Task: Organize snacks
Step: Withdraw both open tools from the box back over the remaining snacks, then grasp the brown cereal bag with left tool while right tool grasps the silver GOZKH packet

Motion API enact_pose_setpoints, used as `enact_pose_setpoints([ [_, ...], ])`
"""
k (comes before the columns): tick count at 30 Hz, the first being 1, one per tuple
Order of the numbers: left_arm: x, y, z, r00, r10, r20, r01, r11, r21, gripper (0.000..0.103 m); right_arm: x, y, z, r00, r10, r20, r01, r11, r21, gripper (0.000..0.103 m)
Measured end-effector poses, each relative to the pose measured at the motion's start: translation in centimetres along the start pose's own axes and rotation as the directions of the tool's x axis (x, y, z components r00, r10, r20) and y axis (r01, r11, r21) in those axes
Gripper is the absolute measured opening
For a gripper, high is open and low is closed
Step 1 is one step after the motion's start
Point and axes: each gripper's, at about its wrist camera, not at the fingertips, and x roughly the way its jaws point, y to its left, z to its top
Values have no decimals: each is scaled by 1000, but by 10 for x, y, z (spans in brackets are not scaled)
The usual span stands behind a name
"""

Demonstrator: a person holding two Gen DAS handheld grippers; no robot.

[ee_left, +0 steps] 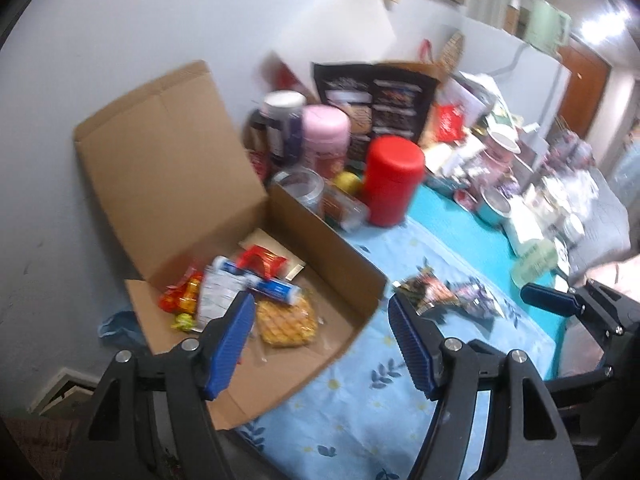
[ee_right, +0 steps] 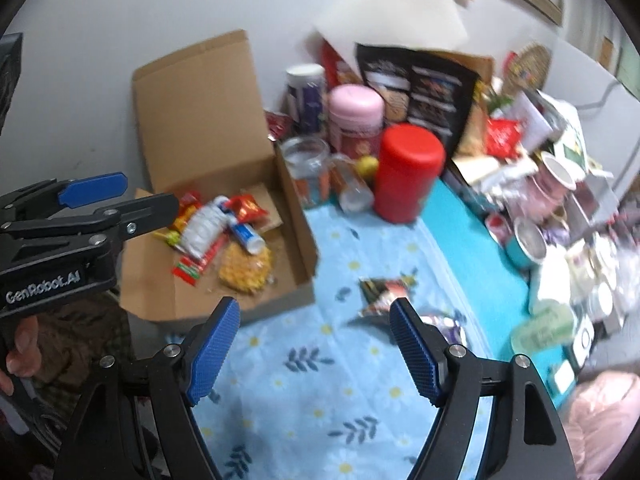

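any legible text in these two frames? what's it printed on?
"GenRobot.AI": white lettering on the black body of the left tongs, seen in the right wrist view.
Black bag at the back: white print, too blurred to read.
Snack packets in the cardboard box: print too blurred to read.
Dark packet on the flowered cloth: unreadable.
Nothing else is legible.
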Motion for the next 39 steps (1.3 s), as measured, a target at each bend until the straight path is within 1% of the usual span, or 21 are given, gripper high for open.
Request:
enact_pose_setpoints([
  [4,14,-18,-8,998,-41,-38,42,999,28,69,6,-20,-18,999,-22,-37,24,998,53,78],
  [10,40,-47,-17,991,-94,-97,101,992,71,69,15,-46,-40,995,-48,-84,58,991,120,78],
  [21,84,-93,-19,969,-163,-187,185,977,108,69,37,-99,-74,983,-77,-164,116,963,243,78],
  [31,137,-126,-4,953,-190,-237,213,974,77,69,70,-152,-83,978,-92,-189,147,940,307,78],
  [35,163,-136,5,947,-201,-252,220,974,51,69,90,-171,-78,978,-75,-197,133,943,305,78],
  [39,189,-141,10,943,-192,-270,208,978,31,69,112,-182,-71,978,-53,-203,110,953,282,78],
])
